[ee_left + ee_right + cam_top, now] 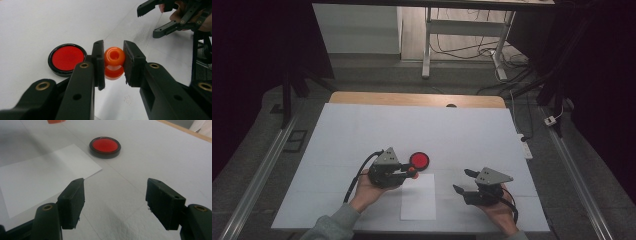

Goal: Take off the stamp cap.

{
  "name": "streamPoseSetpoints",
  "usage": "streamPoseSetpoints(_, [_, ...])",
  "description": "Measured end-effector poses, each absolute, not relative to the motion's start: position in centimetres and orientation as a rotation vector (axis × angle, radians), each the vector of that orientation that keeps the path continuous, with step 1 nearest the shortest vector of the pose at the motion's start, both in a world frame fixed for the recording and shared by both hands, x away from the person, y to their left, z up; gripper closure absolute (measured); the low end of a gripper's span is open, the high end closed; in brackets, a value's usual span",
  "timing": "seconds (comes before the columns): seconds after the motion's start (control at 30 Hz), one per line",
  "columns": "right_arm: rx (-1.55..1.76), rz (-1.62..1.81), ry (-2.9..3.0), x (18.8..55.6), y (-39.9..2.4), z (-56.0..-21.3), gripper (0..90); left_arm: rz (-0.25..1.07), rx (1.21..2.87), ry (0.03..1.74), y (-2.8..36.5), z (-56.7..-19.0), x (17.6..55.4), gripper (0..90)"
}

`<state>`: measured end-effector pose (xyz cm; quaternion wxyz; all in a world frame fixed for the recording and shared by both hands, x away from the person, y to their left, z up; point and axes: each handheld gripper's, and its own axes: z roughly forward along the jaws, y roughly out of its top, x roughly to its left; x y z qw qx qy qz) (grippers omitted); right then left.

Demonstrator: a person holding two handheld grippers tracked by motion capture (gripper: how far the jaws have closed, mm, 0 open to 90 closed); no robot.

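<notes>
I am pinching an orange stamp between the two black jaws of my left gripper, the pads pressing on its rounded knob from both sides. From above, that left gripper is hovering just over the top left corner of a white sheet of paper, with the stamp's orange end poking out toward a red ink pad in its round black case. The ink pad is lying just beside the stamp, close past the paper's upper edge.

My right gripper is holding its jaws spread wide with nothing between them, only bare white table cover underneath. From above, this right gripper is sitting to the right of the paper, well apart from the left one, so the paper between my hands is lying uncovered.

The white table cover is giving me plenty of open room ahead and to both sides; its far edge is meeting a strip of wooden tabletop, and its near edge is running just under my wrists. Metal rails are flanking the table on the floor.

I am seeing no readable writing or brand on the stamp, the ink pad or the paper.
</notes>
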<state>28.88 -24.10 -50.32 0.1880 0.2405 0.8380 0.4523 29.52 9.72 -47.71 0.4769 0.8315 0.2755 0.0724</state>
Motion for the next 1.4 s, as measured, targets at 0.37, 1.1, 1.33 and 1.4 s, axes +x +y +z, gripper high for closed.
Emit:
streamPoseSetpoints(0.37, [0.662, 1.278, 2.375, 28.7, -22.6, -50.3, 31.9, 0.170, 2.034, 0.671, 9.6, -47.8, 29.5, 72.2])
streamPoseSetpoints(1.1, [0.607, 1.281, 2.404, 28.8, -20.2, -50.7, 32.0, 0.166, 2.041, 0.663, 9.3, -47.8, 29.5, 72.2])
streamPoseSetpoints(1.33, [0.582, 1.289, 2.413, 28.9, -18.8, -50.7, 32.2, 0.166, 2.040, 0.661, 9.3, -47.8, 29.5, 72.3])
streamPoseSetpoints(1.4, [0.572, 1.284, 2.418, 28.9, -18.3, -50.7, 32.3, 0.166, 2.040, 0.661, 9.2, -47.8, 29.5, 72.3])
